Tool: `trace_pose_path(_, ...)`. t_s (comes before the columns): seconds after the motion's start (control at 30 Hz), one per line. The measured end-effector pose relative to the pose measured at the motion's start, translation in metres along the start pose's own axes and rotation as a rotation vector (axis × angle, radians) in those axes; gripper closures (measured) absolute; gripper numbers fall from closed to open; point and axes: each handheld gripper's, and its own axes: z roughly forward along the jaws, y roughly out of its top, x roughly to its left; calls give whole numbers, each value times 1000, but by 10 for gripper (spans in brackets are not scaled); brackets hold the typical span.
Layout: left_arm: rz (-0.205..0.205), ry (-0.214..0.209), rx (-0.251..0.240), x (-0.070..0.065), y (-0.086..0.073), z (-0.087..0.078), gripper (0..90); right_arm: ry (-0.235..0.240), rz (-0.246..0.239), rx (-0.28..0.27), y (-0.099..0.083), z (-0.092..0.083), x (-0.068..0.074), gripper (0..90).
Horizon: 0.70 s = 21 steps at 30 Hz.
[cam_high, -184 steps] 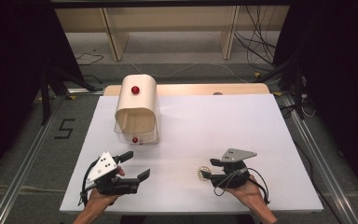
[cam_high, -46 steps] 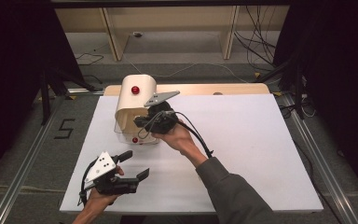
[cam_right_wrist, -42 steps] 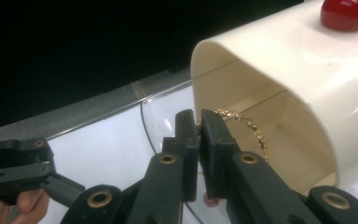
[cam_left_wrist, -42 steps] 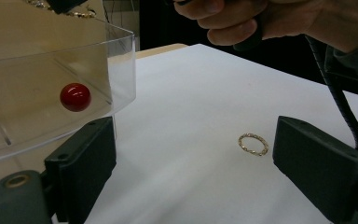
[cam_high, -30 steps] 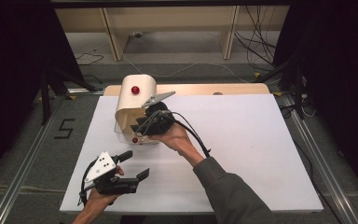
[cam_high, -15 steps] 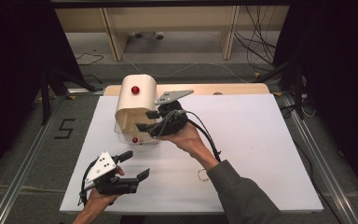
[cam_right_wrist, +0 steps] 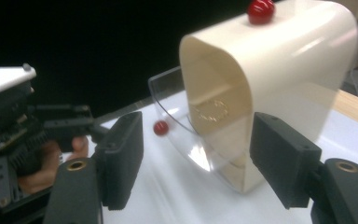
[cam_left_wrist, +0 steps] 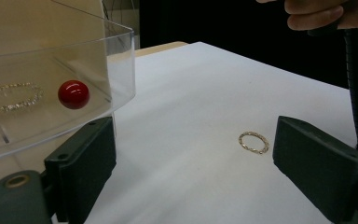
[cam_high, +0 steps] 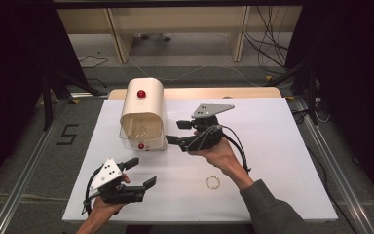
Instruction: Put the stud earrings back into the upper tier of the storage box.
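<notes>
A cream box (cam_high: 142,105) with a red knob on top stands at the table's back left, and its clear drawer (cam_high: 145,138) is pulled out toward me. A gold bracelet (cam_high: 140,130) lies in the drawer, behind the drawer's red knob (cam_left_wrist: 73,94). A second gold bracelet (cam_high: 213,182) rests on the white table. My right gripper (cam_high: 175,132) hovers just right of the drawer; its jaws have just been opening and nothing is between them. My left gripper (cam_high: 142,171) stands open near the front edge, with the table bracelet (cam_left_wrist: 254,142) lying ahead between its jaws.
The white table top (cam_high: 282,146) stretches to the right and behind the right hand. A wooden strip (cam_high: 253,92) runs along its back edge. Cables lie on the floor beyond the table, and dark drapes hang on both sides.
The right gripper has pulled away from the drawer toward the right and risen slightly, and its jaws have spread apart. The left gripper has stayed where it was.
</notes>
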Motion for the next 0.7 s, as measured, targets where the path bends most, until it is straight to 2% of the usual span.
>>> trace_pose_path(0.17,-1,0,3,0,0,0,127,-31,5,15,-13,-12,-5,337)
trace_pose_path(0.4,0,1,3,0,0,0,127,-58,37,33,-35,-25,-14,327)
trace_pose_path(0.7,0,1,1,0,0,0,127,-95,41,89,-60,-36,-19,325)
